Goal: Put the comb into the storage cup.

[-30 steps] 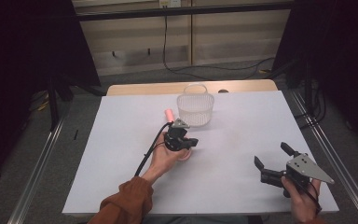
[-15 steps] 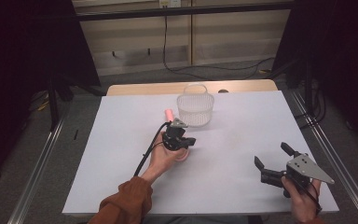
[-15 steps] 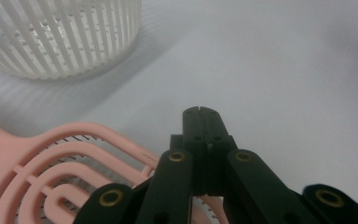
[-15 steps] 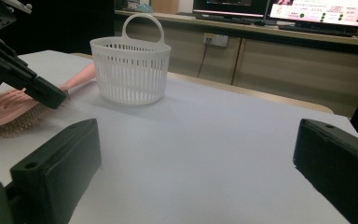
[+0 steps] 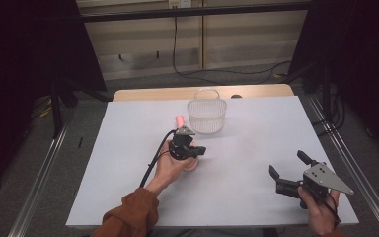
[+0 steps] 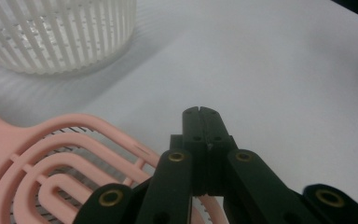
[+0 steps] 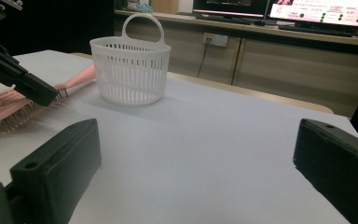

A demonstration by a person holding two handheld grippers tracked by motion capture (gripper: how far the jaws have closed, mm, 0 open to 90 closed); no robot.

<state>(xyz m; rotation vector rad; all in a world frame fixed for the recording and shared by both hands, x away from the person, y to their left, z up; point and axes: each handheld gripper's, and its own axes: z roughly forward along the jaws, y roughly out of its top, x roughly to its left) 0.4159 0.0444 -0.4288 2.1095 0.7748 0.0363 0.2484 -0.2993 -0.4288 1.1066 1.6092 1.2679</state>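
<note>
A: Is anything shifting since the frame a second back?

B: Nothing is. Both hands are sitting where they were, and the pink hairbrush and white slotted basket are lying in the same spots.

A: What is the left gripper doing?

B: It is hovering over the brush, near the middle of the white table. In the left gripper view its 2 jaws are pressing together, tips touching, with nothing between them. The brush head is lying just under and to the side of them, bristles down on the table.

A: And the right gripper?

B: It is resting near the table's front right corner, jaws standing wide apart and empty.

A: Where is the brush lying against the basket?

B: Its handle is pointing toward the basket, ending just beside it. Whether they are touching, I cannot tell.
</note>
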